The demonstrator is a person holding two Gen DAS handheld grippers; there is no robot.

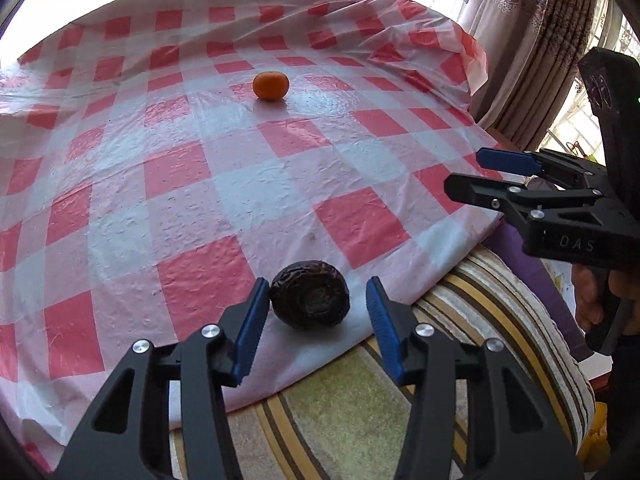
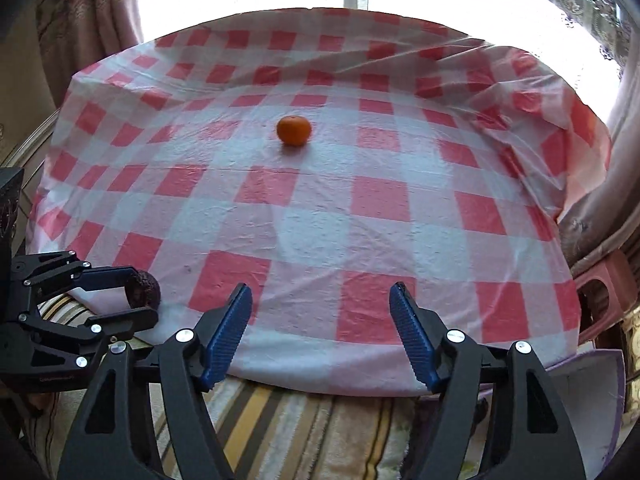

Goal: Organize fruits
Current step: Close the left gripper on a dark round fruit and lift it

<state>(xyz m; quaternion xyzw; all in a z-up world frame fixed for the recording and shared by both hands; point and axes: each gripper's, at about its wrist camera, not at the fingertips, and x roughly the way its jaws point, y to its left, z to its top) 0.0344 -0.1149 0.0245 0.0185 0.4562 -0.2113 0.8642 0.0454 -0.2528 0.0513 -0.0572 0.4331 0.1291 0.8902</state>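
A dark wrinkled passion fruit [image 1: 310,295] lies near the front edge of the red-and-white checked tablecloth [image 1: 200,184]. My left gripper [image 1: 318,300] is open with its blue pads on either side of the fruit; the left pad touches or nearly touches it. The right wrist view shows the same fruit [image 2: 144,289] between the left gripper's fingers [image 2: 134,294]. A small orange mandarin [image 1: 271,85] sits alone farther back, also in the right wrist view [image 2: 294,130]. My right gripper [image 2: 320,312] is open and empty above the cloth's front edge; it also shows in the left wrist view [image 1: 464,172].
The cloth [image 2: 320,220] covers a raised surface over a striped cushion [image 1: 480,300]. Curtains [image 1: 532,40] and a bright window stand behind. A reddish plastic stool [image 2: 604,292] stands at the right edge.
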